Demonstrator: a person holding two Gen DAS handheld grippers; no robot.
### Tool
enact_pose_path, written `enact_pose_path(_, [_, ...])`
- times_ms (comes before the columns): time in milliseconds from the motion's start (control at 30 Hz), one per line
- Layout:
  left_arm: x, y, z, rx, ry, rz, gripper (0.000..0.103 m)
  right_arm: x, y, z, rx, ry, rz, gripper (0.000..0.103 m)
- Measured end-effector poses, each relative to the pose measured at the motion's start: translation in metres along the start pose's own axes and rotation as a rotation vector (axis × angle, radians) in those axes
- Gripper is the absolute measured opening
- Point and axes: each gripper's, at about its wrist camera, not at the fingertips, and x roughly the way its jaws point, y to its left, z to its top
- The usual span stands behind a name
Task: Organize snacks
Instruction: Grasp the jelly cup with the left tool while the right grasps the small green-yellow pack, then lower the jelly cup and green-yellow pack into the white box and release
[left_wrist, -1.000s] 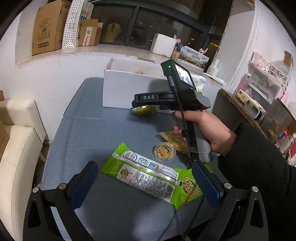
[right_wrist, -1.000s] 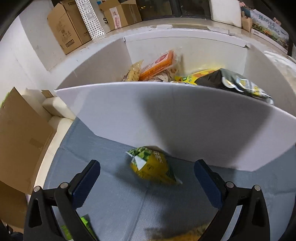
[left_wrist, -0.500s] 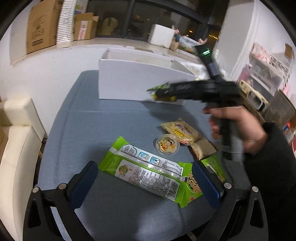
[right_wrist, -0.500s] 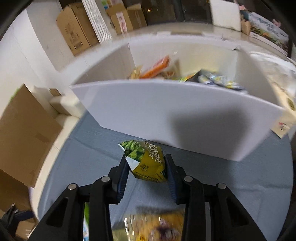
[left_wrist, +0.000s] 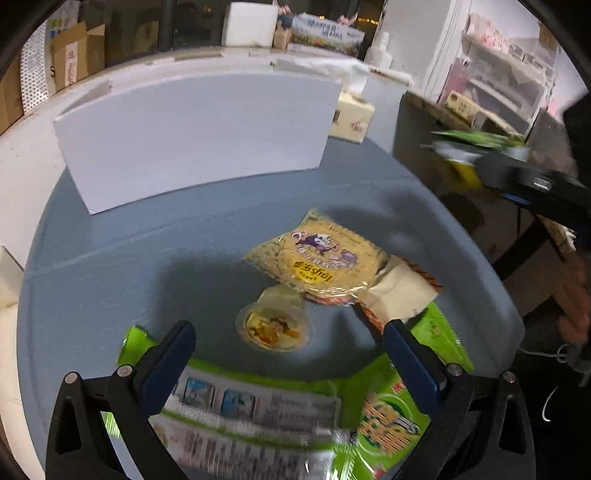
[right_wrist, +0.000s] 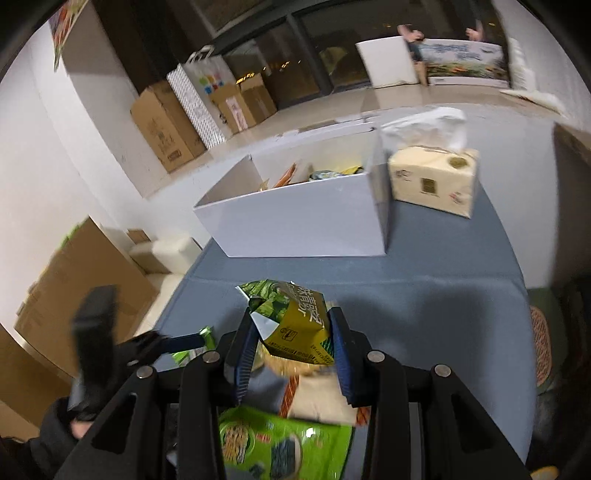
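Foil crinkles between the blue pads of the right gripper (right_wrist: 293, 334), which pinches a small green-and-yellow snack packet (right_wrist: 295, 323) with folded, creased corners, lifted above the blue-grey cloth table (right_wrist: 424, 314). Below it lie a glossy green bag (right_wrist: 280, 446) and a pale beige packet (right_wrist: 321, 398).

The left gripper (left_wrist: 288, 354) hangs with its fingers spread wide and holding nothing, low over a long, flat green wrapper (left_wrist: 258, 417) printed with a white panel of text. Just past its fingertips sits a small round plastic cup (left_wrist: 273, 326) with a sealed, printed film lid. Touching the cup's far side is a clear crinkly bag of yellow noodle snack (left_wrist: 317, 262), its right end overlapping a tan packet with orange trim (left_wrist: 400, 295).

Farther back stands a white rectangular box (left_wrist: 195, 133) with smooth matte walls; the right wrist view shows several snack packets (right_wrist: 314, 173) lying inside it. Just beside the box's right end rests a soft cream tissue pack (right_wrist: 434, 181) with white tissue puffing out of its top. Brown cardboard cartons (right_wrist: 166, 125) line the ledge beyond.
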Motion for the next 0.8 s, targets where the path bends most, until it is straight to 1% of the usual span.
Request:
enact_pose_path(33, [0.004, 0.000, 0.001, 0.014, 0.003, -0.007, 0.101, -0.006, -0.004, -0.004, 0.008, -0.004, 0.001, 0.041])
enact_pose_path(100, [0.010, 0.000, 0.003, 0.041, 0.015, -0.015, 0.083, -0.011, -0.010, -0.010, 0.016, 0.010, 0.012, 0.041])
enact_pose_path(133, [0.015, 0.000, 0.003, 0.056, 0.036, -0.001, 0.054, -0.009, -0.011, -0.012, 0.020, 0.011, 0.008, 0.041])
enact_pose_path(167, [0.017, 0.000, 0.003, 0.067, 0.051, 0.013, 0.051, -0.008, -0.012, -0.014, 0.023, 0.015, 0.006, 0.041])
enact_pose_path(233, [0.013, -0.003, 0.002, 0.084, 0.037, 0.012, 0.051, -0.007, -0.014, -0.017, 0.037, 0.018, 0.014, 0.041])
enact_pose_path(333, [0.003, -0.005, 0.000, 0.084, 0.010, -0.003, 0.051, -0.009, -0.015, -0.021, 0.030, 0.014, 0.011, 0.041])
enact_pose_path(400, [-0.007, -0.003, -0.001, 0.076, -0.014, 0.001, 0.051, -0.008, -0.014, -0.022, 0.030, 0.015, 0.014, 0.041])
enact_pose_path(567, [-0.038, 0.004, 0.003, 0.055, -0.096, -0.002, 0.051, -0.004, -0.010, -0.021, 0.021, 0.017, 0.010, 0.041])
enact_pose_path(700, [-0.069, 0.012, 0.024, 0.024, -0.202, 0.009, 0.051, -0.003, -0.008, -0.006, 0.025, -0.010, 0.009, 0.041])
enact_pose_path(800, [-0.087, 0.026, 0.048, -0.022, -0.275, 0.045, 0.051, -0.001, -0.003, 0.021, 0.011, -0.044, 0.009, 0.041])
